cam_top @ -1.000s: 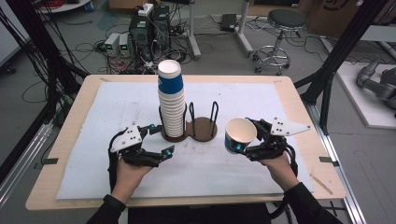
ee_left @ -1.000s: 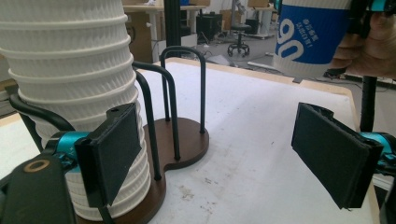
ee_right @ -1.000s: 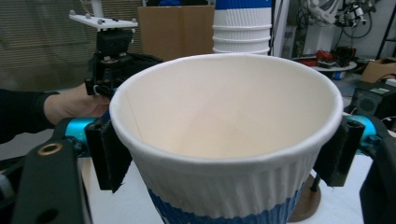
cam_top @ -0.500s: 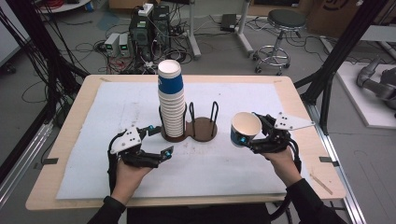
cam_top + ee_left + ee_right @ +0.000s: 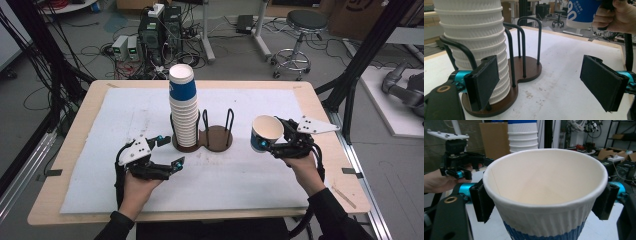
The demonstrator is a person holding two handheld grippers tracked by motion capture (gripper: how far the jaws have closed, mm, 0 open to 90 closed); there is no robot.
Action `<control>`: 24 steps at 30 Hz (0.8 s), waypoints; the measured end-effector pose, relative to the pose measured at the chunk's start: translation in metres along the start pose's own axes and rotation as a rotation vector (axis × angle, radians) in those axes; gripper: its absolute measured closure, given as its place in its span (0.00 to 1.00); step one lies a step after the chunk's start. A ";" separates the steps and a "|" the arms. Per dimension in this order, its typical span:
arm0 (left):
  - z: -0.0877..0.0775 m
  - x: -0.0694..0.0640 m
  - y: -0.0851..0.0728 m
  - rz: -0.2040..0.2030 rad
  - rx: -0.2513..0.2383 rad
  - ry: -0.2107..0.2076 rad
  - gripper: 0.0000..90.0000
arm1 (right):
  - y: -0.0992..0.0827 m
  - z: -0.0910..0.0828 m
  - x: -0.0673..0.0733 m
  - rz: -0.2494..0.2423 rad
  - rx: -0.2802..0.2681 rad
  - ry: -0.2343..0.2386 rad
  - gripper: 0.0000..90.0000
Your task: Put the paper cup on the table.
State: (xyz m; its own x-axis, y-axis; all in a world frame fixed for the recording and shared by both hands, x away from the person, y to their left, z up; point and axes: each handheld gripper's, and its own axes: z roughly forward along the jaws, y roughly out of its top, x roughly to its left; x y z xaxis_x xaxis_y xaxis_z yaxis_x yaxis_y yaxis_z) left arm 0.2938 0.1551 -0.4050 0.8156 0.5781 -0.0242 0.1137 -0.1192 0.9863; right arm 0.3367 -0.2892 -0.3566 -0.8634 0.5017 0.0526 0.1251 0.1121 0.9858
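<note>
At the right side of the table (image 5: 330,120), the right gripper (image 5: 278,145) pinches a paper cup (image 5: 266,133) by its ribbed wall, one black jaw on each side, as the right gripper view shows; the cup (image 5: 544,195) is lifted clear of the white mat (image 5: 130,115) and tilted, its open mouth facing the camera. Left of it, near the table's middle, a dark wooden holder (image 5: 216,139) with black wire loops carries a tall stack of cups (image 5: 183,107) in its left ring. Nearer and further left, the left gripper (image 5: 167,152) rests low over the mat with jaws spread around nothing, just beside the stack's base (image 5: 474,37).
</note>
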 end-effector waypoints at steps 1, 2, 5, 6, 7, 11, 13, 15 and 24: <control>-0.001 0.000 0.000 0.001 -0.001 0.003 0.17 | 0.000 0.000 -0.001 -0.002 0.001 -0.002 0.23; -0.001 0.001 0.000 -0.002 -0.003 0.005 0.17 | 0.000 0.000 -0.002 -0.001 0.002 -0.008 0.23; -0.003 0.001 -0.001 -0.012 -0.005 0.007 0.17 | -0.001 0.000 -0.007 -0.006 -0.001 -0.023 0.23; -0.003 0.001 -0.001 -0.011 -0.007 0.006 0.17 | -0.002 0.000 -0.009 0.001 0.001 -0.028 0.23; -0.003 0.001 -0.001 -0.010 -0.007 0.008 0.17 | -0.002 0.000 -0.011 -0.001 0.001 -0.035 0.23; -0.004 0.001 -0.001 -0.011 -0.005 0.008 0.17 | -0.004 -0.002 -0.019 0.002 0.015 -0.058 0.23; -0.004 0.001 -0.002 -0.009 -0.005 0.011 0.17 | -0.005 -0.003 -0.024 0.002 0.010 -0.071 0.23; -0.005 0.001 -0.002 -0.012 -0.007 0.016 0.17 | -0.006 -0.005 -0.029 0.002 0.010 -0.091 0.23; -0.009 0.003 -0.004 -0.015 -0.005 0.036 0.17 | -0.014 -0.007 -0.046 0.001 0.026 -0.194 0.23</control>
State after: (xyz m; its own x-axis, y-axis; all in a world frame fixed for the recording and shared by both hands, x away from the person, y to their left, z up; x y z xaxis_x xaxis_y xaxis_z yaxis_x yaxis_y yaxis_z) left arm 0.2911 0.1644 -0.4073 0.7927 0.6086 -0.0334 0.1233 -0.1063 0.9867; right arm 0.3710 -0.3202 -0.3716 -0.7535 0.6572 0.0198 0.1408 0.1319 0.9812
